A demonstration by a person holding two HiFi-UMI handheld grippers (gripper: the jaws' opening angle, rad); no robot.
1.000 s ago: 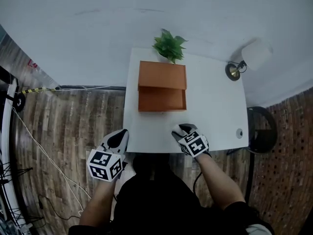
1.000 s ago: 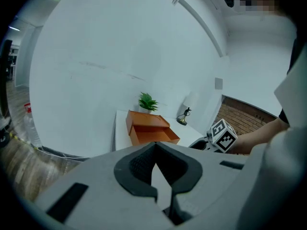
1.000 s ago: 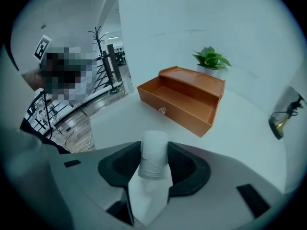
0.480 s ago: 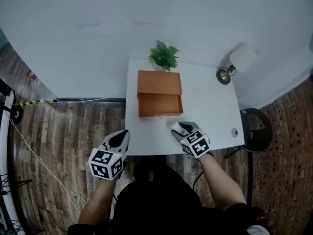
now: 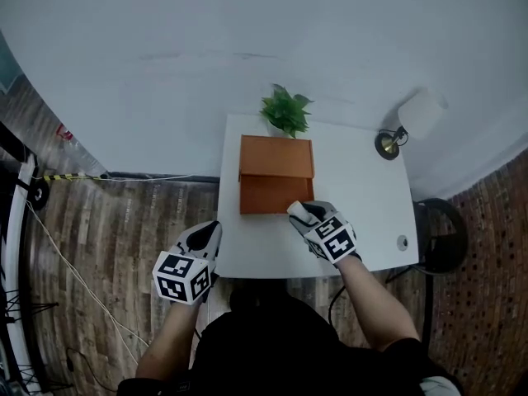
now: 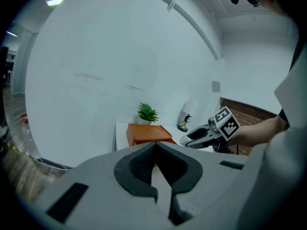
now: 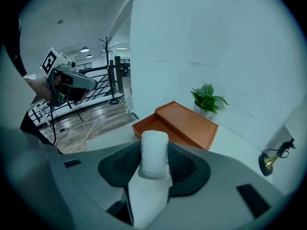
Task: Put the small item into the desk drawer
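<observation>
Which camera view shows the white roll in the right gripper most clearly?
The right gripper view: the white roll is close up, clamped between the jaws of the right gripper. The head view shows only a white bit at that gripper's tip; in the left gripper view the roll is too small to make out.

Two grippers (image 5: 210,228) (image 5: 295,211), one roll (image 7: 153,155), one drawer (image 5: 268,196), one plant (image 5: 285,110), one lamp (image 5: 389,143)

The right tongs (image 5: 297,211) hide the drawer's (image 5: 268,195) front corner in the head view.
</observation>
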